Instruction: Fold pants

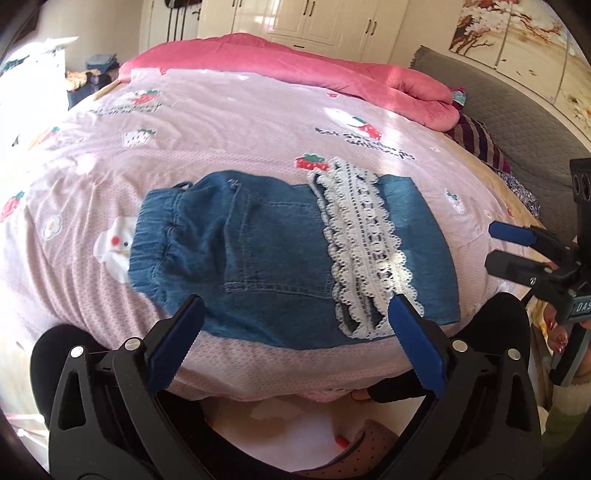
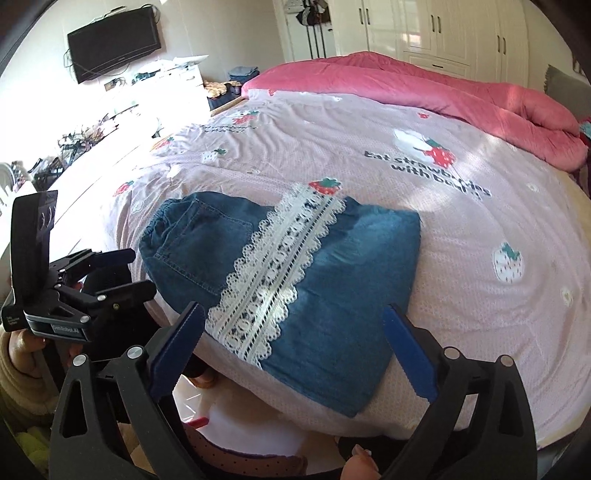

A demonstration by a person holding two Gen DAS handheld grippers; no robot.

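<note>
Blue denim pants (image 1: 273, 251) lie folded flat on the pink strawberry-print bed sheet (image 1: 229, 133), waistband to the left. A white lace hem band (image 1: 365, 243) crosses the denim. My left gripper (image 1: 295, 317) is open and empty, just short of the pants' near edge. My right gripper (image 2: 295, 325) is open and empty, above the near edge of the pants (image 2: 332, 280), with the lace band (image 2: 273, 273) ahead of it. The right gripper also shows in the left wrist view (image 1: 498, 243), the left gripper in the right wrist view (image 2: 140, 269).
A rolled pink quilt (image 1: 332, 74) lies along the bed's far side, with a grey headboard (image 1: 517, 110) to the right. White wardrobes (image 2: 443, 29) stand behind. A wall television (image 2: 114, 42) and a cluttered desk (image 2: 74, 147) are at left. The bed's near edge is just below both grippers.
</note>
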